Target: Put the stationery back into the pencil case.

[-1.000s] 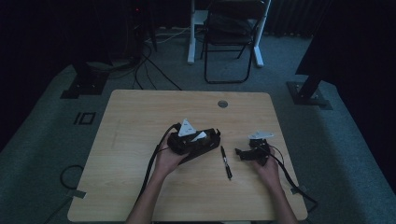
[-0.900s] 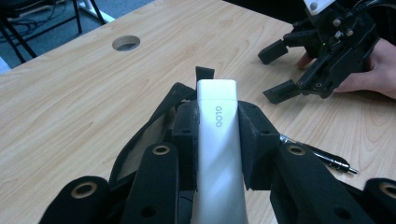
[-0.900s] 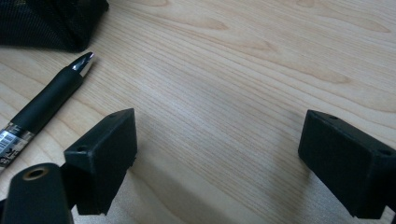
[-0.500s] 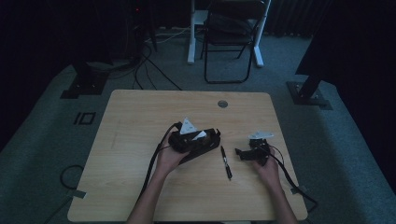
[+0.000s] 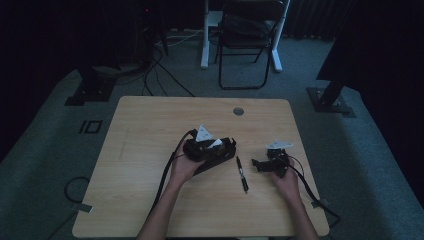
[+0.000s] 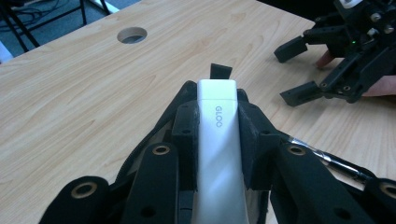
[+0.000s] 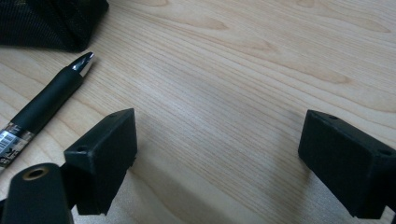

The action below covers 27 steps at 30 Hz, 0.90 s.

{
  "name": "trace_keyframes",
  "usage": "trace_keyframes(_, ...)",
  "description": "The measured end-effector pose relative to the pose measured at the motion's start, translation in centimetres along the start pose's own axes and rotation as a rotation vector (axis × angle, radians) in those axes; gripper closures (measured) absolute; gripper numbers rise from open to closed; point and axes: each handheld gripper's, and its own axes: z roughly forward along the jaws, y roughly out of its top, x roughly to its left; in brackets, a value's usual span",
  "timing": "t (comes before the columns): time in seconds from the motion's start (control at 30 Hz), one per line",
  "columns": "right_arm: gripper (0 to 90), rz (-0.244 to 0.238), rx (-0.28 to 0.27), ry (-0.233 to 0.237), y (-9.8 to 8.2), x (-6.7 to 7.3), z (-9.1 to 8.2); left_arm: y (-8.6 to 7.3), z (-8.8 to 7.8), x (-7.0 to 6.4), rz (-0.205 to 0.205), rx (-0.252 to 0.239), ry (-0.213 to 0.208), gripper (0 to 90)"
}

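Observation:
My left gripper (image 6: 217, 122) is shut on a white glue stick (image 6: 215, 140) marked GLOO, which lies lengthwise between the two jaws. Under it is a black fabric pouch (image 6: 140, 158), seen as black mesh (image 7: 46, 21) in the right gripper view. In the high view the left gripper (image 5: 222, 149) sits at the table's middle, pointing right. A black pen (image 5: 242, 173) lies on the wood between the two hands, its silver tip (image 7: 83, 62) near my right gripper's left jaw. My right gripper (image 5: 261, 165) (image 7: 219, 158) rests low over bare wood, open and empty.
The light wooden table (image 5: 150, 125) has a round cable hole (image 5: 238, 111) near its far edge. Cables trail from both grippers over the near edge. A folding chair (image 5: 247, 30) and stand bases sit on the floor beyond the table.

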Motion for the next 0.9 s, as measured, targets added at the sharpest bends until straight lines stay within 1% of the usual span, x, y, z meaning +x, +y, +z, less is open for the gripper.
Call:
trace_keyframes(0.1, 11.7, -0.001, 0.000, 0.000, 0.0, 0.0, 0.0, 0.0, 0.4, 0.0, -0.003, 0.002, 0.003, 71.0)
trace_keyframes(0.33, 11.6, -0.003, 0.001, 0.000, 0.0, 0.0, 0.0, -0.2, 1.0, 0.1, 0.004, 0.020, 0.009, 70.9)
trace_keyframes(0.53, 11.6, -0.001, 0.001, 0.000, 0.0, 0.0, 0.0, -0.3, 1.3, 0.2, -0.007, 0.022, 0.012, 70.9)
trace_keyframes(0.7, 11.6, 0.000, 0.001, 0.001, 0.0, 0.0, 0.0, -0.4, 1.7, 0.5, -0.013, 0.039, 0.016, 70.8)
trace_keyframes(0.9, 11.7, 0.000, 0.001, 0.001, 0.0, 0.0, 0.0, -0.6, 2.2, 0.5, -0.015, 0.064, 0.016, 70.8)
